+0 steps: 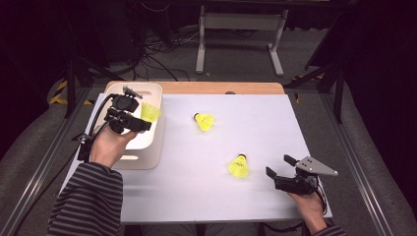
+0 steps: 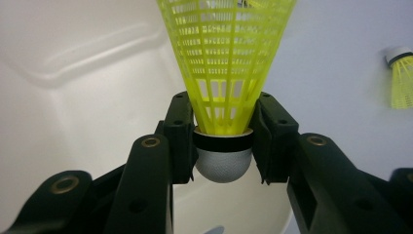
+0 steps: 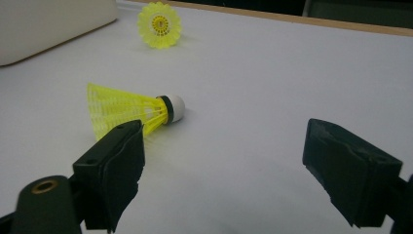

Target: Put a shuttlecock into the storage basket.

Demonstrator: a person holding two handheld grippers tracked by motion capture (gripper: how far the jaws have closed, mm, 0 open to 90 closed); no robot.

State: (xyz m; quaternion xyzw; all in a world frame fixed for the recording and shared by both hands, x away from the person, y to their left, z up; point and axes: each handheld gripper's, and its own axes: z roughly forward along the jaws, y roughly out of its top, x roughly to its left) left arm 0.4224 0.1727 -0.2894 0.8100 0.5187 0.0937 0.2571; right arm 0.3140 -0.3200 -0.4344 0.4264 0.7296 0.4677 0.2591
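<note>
**Shuttlecock (image 2: 225,73) over bin edge — drop could miss**

Clamped in left hand-held gripper (image 1: 129,118) at the cork end: black band and skirt base pinched between the jaws, rounded white cork poking out behind, skirt pointing forward. Hanging above the white bin (image 1: 147,145), right around its desk-side rim; from the gripper view, bin interior on one side, desk (image 1: 275,128) on the other.

Risks:
- Release here likely lands on the rim or on the desk instead of inside. Skirt catches the wall, bounces or rolls out. Needs moving further over the bin first.
- Grip sits on a narrow, tapered section. Any twist or bump on the rim could squeeze it out forward.
- Plastic skirt mesh partly under the pads; harder squeeze may deform it.

Right hand-held gripper (image 3: 221,161) resting low at the near desk edge, jaws spread wide, nothing between them. Second shuttlecock (image 3: 131,109) lies on its side just ahead of it, cork toward the jaws' gap; careless sweep could knock it rolling. Third shuttlecock (image 1: 204,121) mid-desk, well apart from both.
</note>
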